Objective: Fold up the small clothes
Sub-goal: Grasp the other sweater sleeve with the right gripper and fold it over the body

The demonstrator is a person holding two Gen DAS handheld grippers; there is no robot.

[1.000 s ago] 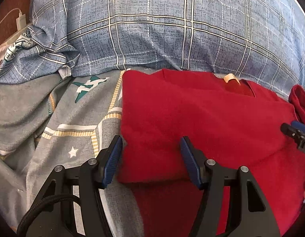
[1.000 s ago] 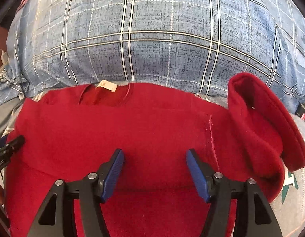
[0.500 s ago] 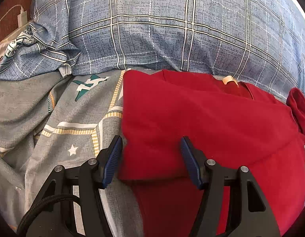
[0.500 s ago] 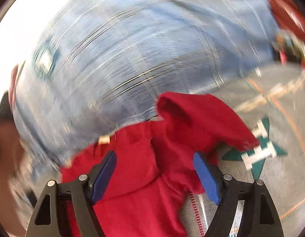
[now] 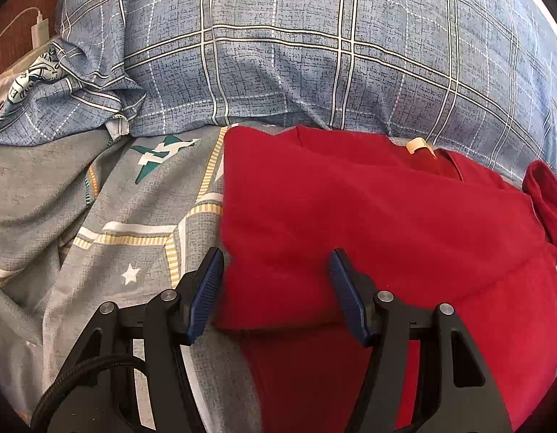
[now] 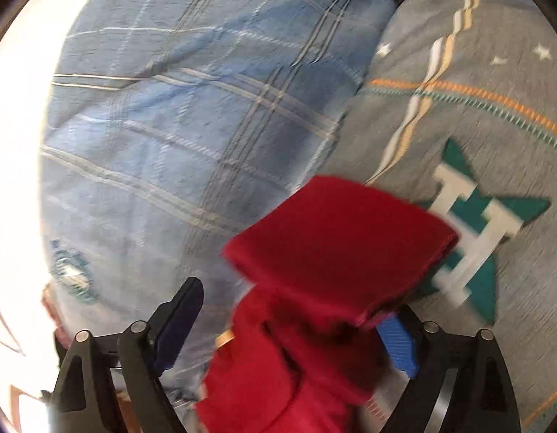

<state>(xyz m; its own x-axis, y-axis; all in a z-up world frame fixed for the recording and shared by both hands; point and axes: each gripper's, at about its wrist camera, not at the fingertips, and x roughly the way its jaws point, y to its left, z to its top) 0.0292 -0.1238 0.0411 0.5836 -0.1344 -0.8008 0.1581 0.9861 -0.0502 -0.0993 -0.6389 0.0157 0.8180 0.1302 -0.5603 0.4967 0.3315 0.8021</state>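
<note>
The red garment [image 5: 368,223] lies on the grey patterned bedsheet [image 5: 98,216] in the lower right of the left wrist frame, its cream neck label [image 5: 417,144] toward the blue plaid pillow [image 5: 296,47] across the top. The left gripper [image 5: 274,294] sits at the bottom centre, spread wide, its 2 blue pads straddling the garment's folded left edge without pinching it. In the blurred right wrist frame, the right gripper [image 6: 292,328] is also spread, and a red sleeve [image 6: 336,241] rises up between its fingers at lower centre. A white charger [image 5: 38,29] sits upper left.
</note>
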